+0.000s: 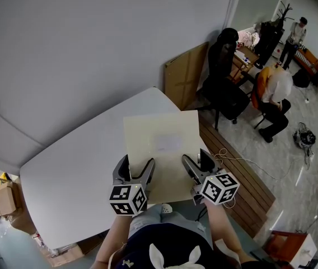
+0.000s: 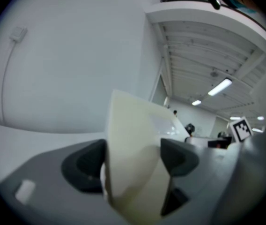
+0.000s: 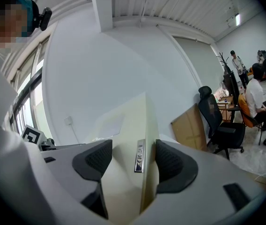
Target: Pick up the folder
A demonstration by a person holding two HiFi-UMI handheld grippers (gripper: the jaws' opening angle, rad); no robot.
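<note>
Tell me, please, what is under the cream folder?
The white table shows around the folder, which the left gripper and the right gripper hold at its near edge. The part directly beneath is covered, so anything lying there cannot be seen.

The right gripper (image 3: 133, 159) pinches the cream folder (image 3: 123, 125) between its fingers.

The tabletop (image 1: 75, 178) is viewed steeply from overhead. Gripper views are taken close along the jaws; the folder (image 1: 162, 144) is shared.

Cream folder (image 1: 162, 150), white table (image 1: 69, 189), black-and-white checkered cubes (image 1: 128, 199) on each gripper.
</note>
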